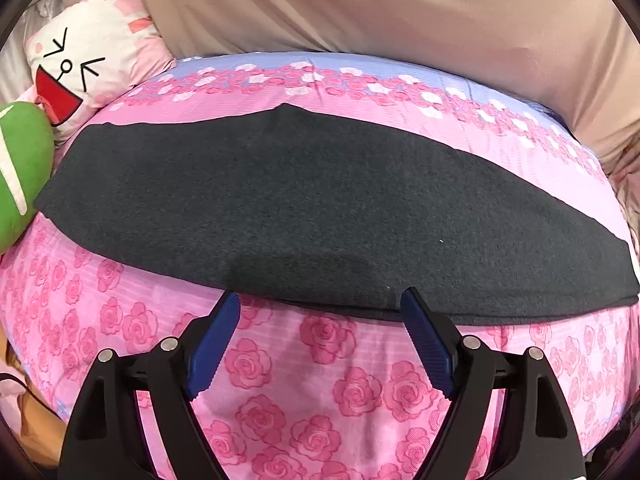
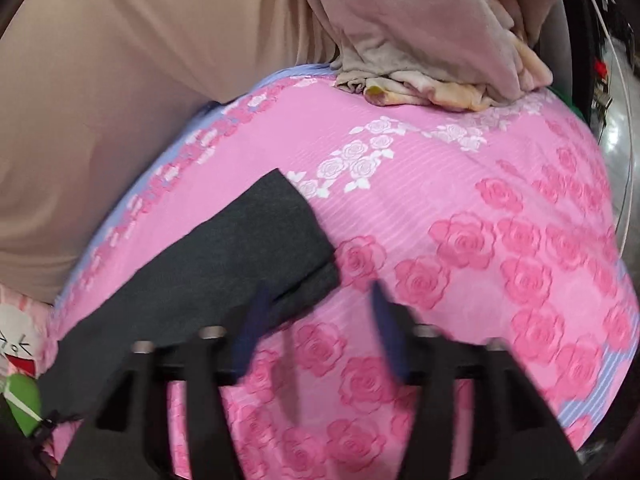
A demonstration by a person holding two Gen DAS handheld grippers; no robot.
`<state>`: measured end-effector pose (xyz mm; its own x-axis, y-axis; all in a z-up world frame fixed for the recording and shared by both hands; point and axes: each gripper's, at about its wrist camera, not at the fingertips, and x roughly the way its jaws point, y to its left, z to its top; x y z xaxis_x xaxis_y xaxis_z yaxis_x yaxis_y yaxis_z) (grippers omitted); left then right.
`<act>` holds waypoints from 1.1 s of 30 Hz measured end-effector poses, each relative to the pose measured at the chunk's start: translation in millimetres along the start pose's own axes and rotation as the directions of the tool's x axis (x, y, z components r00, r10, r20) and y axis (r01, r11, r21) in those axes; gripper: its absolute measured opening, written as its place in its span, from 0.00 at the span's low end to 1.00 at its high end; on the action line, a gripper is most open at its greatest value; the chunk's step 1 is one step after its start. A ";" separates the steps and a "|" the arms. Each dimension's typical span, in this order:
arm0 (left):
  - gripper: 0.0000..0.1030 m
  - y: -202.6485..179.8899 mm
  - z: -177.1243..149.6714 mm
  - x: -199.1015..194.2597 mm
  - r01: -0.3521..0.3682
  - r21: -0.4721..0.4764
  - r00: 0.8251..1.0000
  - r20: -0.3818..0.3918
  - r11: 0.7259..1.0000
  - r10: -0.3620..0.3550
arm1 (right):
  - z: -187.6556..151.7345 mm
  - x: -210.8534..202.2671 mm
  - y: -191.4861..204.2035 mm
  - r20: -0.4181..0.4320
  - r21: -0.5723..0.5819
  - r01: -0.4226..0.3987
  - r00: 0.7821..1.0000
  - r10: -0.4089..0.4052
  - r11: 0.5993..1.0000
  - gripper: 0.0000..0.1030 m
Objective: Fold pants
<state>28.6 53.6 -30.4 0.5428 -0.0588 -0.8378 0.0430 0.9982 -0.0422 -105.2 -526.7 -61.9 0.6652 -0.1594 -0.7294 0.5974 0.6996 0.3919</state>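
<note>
at the far left of the left wrist view a green cushion [image 1: 20, 168] presses against the left end of the pants [image 1: 304, 216]; just behind it leans a white and pink pillow [image 1: 92, 60] with a cartoon face; the pants are dark grey, folded lengthwise into one long band that lies flat across the bed [image 1: 320, 380], running from near the cushions on the left toward the right edge of the view; the bed wears a pink sheet printed with roses, with a pale blue strip along its far side; a beige drape [image 1: 400, 12] hangs behind it; the left gripper [image 1: 320, 304] hangs just on the near side of the pants' near edge, its blue fingers [image 1: 218, 344] spread wide with nothing between them but sheet, their tips right at the cloth's border; in the right wrist view, which is blurred, the pants [image 2: 224, 264] show their right end, two layers with the upper one set a little back from the lower; the right gripper [image 2: 316, 292] sits at that end's near corner, fingers apart and gripping nothing, the left finger [image 2: 256, 320] over the cloth's edge and the right one over bare sheet; far right, a heap of beige and peach blankets [image 2: 440, 48] rests on the bed's far side.
</note>
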 end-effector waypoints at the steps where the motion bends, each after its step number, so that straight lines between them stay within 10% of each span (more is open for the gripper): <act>1: 0.77 -1.7 -0.8 0.8 0.003 0.006 1.000 -0.002 1.000 -0.003 | -1.9 1.8 3.2 -0.011 0.004 -0.012 1.000 0.012 1.000 0.59; 7: 0.77 -2.6 -2.7 1.5 -0.016 0.015 1.000 0.003 1.000 0.016 | 4.4 26.0 16.1 -0.020 0.036 -0.038 0.999 0.039 0.999 0.51; 11: 0.77 1.1 -2.9 -1.1 -0.065 0.036 0.998 0.026 0.997 0.064 | 5.4 27.6 22.2 0.010 0.036 -0.006 1.000 0.005 0.999 0.12; 16: 0.77 11.6 -3.0 -4.4 -0.097 0.056 0.994 0.050 0.994 0.094 | -4.4 -0.4 38.1 0.091 0.063 -0.084 0.993 0.078 0.994 0.01; 26: 0.77 41.2 -6.3 -9.4 -0.080 0.037 0.995 0.066 0.996 0.078 | -10.8 -53.1 202.1 0.099 -0.212 -0.313 0.936 0.339 0.926 0.01; 31: 0.80 66.0 -12.7 -16.0 -0.091 0.009 0.994 0.069 0.996 0.090 | -7.2 -45.4 180.7 0.120 -0.146 -0.208 0.967 0.226 0.967 0.08; 33: 0.80 74.6 -14.4 -17.7 -0.097 0.001 0.993 0.068 0.995 0.096 | -8.2 -36.4 139.5 0.142 -0.100 -0.031 0.989 0.045 0.994 0.37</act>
<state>10.1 129.3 -26.5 0.6004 0.0368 -0.7989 -0.0084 0.9992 0.0397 -49.7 -417.6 14.7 0.7483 -0.2251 -0.6240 0.5288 0.7705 0.3561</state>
